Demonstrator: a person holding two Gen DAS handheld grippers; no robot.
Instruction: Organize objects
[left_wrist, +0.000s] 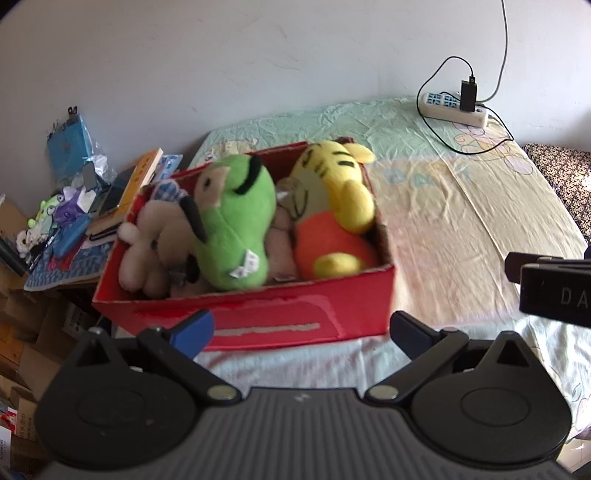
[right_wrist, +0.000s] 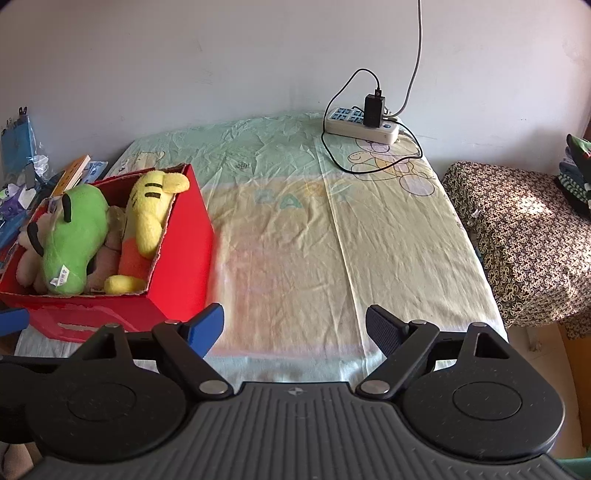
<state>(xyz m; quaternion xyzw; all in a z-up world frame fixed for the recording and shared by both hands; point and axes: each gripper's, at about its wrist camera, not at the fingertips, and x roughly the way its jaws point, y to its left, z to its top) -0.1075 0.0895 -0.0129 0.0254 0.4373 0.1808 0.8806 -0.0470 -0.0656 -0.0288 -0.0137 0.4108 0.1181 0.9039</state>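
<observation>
a red box (left_wrist: 280, 314) sits at the near left corner of the bed (left_wrist: 461, 229), its front wall close to the bed's near edge. it is packed with soft toys: a green plush (left_wrist: 232, 229) lies across the middle, a yellow and orange tiger plush (left_wrist: 332, 206) fills the right side against the box wall, and a cream plush (left_wrist: 144, 251) is squeezed in at the left. the left claw (left_wrist: 301, 330) hovers just in front of the box with its jaws wide apart and nothing between them. the right claw (right_wrist: 295, 326) hangs over the bed's near edge, to the right of the box, jaws also spread wide and empty. a white power strip (right_wrist: 364, 125) with a black charger (right_wrist: 373, 110) plugged in lies at the far right corner of the bed, by the wall. books and clutter (left_wrist: 92, 206) are heaped beyond the bed's left edge.
</observation>
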